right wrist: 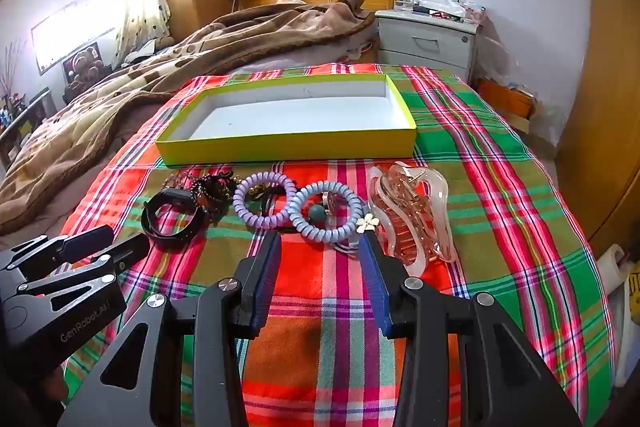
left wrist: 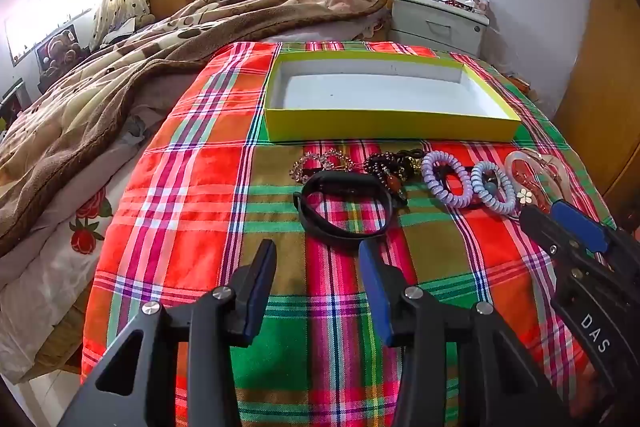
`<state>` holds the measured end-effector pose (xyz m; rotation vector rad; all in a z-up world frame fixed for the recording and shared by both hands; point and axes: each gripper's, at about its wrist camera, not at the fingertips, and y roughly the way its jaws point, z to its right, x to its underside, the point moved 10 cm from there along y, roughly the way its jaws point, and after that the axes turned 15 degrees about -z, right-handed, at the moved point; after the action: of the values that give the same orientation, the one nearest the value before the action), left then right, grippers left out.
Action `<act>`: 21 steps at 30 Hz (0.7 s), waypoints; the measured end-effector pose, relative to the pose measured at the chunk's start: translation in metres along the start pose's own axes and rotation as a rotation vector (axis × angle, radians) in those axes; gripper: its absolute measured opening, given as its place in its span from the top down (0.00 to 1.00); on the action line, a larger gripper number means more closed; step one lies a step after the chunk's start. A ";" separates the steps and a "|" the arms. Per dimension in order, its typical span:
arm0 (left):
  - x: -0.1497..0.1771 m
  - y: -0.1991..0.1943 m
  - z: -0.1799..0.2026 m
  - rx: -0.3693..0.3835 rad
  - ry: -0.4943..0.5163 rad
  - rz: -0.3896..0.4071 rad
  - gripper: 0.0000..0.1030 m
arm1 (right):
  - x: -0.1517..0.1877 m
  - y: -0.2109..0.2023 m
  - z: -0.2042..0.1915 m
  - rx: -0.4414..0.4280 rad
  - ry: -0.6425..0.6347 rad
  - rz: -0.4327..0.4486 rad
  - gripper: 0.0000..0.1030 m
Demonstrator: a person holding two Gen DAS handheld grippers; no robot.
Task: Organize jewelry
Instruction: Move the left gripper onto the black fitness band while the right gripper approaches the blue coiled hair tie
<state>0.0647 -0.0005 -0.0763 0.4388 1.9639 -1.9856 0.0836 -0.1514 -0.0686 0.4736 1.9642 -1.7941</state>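
Bedroom, plaid cloth [left wrist: 192,227] over bed | yellow box [right wrist: 280,147] bare, far edge | jewelry in row before box: black band [left wrist: 344,207], blue coil tie [right wrist: 326,213], pink claw clip [right wrist: 412,215] | left gripper [left wrist: 318,255], right gripper [right wrist: 320,247] jaws apart, holding nothing | step: first pick | next: close on blue coil tie, carry to box

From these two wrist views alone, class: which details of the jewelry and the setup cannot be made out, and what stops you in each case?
- Dark beaded pieces: tangled in both views; their number is unclear.
- Items on the nightstand: too small and far in both views.
- Pink hair claw: in the left view, its near end sits behind the right gripper.
- Person: outside both frames.
- Yellow box: its near inside corner is hidden by its front wall.
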 end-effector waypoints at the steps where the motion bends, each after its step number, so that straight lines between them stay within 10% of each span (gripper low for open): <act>1: 0.000 0.000 0.000 0.002 -0.001 -0.002 0.57 | 0.000 0.000 0.000 -0.001 0.000 -0.001 0.60; 21: -0.015 0.007 -0.028 0.118 -0.026 -0.048 0.57 | -0.014 0.001 -0.006 -0.056 -0.050 0.021 0.60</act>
<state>0.0813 0.0272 -0.0769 0.3945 1.8649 -2.1343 0.0956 -0.1451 -0.0620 0.4257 1.9622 -1.7170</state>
